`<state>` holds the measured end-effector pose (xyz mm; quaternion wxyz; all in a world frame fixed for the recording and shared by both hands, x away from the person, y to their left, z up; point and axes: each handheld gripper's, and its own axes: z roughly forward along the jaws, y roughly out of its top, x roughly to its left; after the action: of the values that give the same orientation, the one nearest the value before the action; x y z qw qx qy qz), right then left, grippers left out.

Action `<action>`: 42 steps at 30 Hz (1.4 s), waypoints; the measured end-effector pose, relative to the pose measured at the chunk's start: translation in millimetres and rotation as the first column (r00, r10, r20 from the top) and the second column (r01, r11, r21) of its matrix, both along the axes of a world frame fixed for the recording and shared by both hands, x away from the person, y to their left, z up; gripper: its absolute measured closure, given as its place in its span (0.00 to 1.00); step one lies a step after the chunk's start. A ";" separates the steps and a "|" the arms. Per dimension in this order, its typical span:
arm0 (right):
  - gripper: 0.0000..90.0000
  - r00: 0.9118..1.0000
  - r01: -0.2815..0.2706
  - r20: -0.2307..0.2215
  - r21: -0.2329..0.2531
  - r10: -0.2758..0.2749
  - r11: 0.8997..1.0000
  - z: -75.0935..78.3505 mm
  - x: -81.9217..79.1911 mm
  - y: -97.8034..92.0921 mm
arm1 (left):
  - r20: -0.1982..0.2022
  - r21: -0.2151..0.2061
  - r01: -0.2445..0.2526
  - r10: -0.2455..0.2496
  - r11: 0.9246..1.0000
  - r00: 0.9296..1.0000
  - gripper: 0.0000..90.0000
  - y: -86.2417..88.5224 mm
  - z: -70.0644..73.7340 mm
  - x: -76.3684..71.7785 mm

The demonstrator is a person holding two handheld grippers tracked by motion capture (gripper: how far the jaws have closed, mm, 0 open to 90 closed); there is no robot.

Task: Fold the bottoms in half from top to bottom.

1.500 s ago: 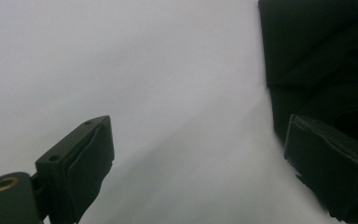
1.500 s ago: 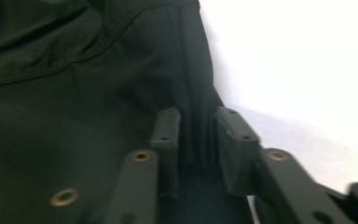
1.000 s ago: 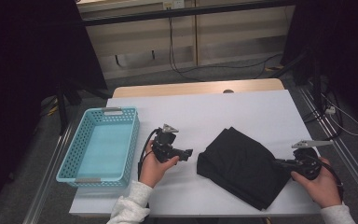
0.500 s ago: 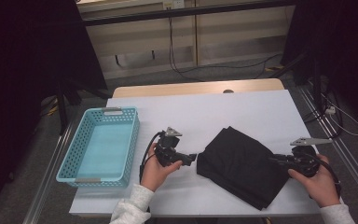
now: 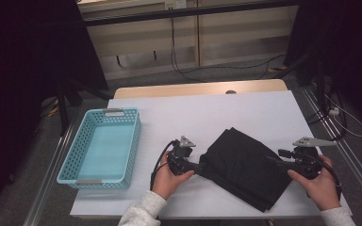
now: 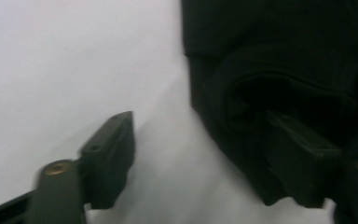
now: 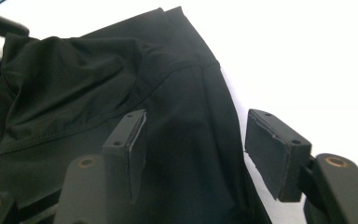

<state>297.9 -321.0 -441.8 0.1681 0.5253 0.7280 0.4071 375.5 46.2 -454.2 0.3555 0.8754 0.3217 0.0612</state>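
Left gripper now slid up to cloth edge, spread wide, straddling the hem; right gripper also spread over opposite edge. Ready to pinch.

Matt black cloth garment with stitched seams lies on a smooth white table beside a perforated plastic basket

Black garment: your left gripper view cuts it off at the top and right edges; soft blur throughout.
Left gripper: from the high view, you can't tell whether its tips touch the cloth's edge.
Garment underside: hidden against the table.
Your forearms: cut by the high view's bottom edge.
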 end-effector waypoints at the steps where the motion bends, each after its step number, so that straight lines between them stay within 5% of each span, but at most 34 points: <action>1: 0.41 1.000 0.002 0.004 0.000 -0.002 1.000 0.6 -0.4 0.4 | 0.007 0.003 -0.006 0.006 1.000 1.000 0.37 -1.3 -0.8 -1.2; 3: 0.40 1.000 0.008 0.015 -0.001 -0.008 1.000 1.5 -0.9 0.8 | 0.029 0.024 -0.009 0.009 1.000 1.000 0.42 -2.8 -0.4 -2.2; 10: 0.40 0.999 0.020 0.032 0.000 -0.020 1.000 3.5 -4.2 1.8 | -0.003 0.019 -0.074 0.074 0.997 0.997 0.71 -3.5 1.4 -4.6; 15: 0.39 0.999 0.025 0.036 -0.004 -0.024 1.000 3.6 -5.2 2.1 | -0.065 -0.011 -0.074 0.073 0.997 0.995 0.91 -5.1 1.9 -5.9; 24: 0.34 0.999 0.011 0.043 0.004 -0.011 1.000 4.1 -6.3 2.1 | -0.122 -0.020 -0.104 0.101 0.994 0.987 0.96 -0.6 4.2 2.9; 42: 0.21 0.997 0.018 0.070 -0.001 -0.018 1.000 4.5 -4.6 3.3 | -0.100 -0.031 -0.146 0.142 0.989 0.985 0.96 26.5 15.4 32.5</action>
<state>293.3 -317.8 -437.3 0.1976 0.5170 0.7174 0.4230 408.1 72.7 -438.8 0.3508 0.8448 0.4023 0.0376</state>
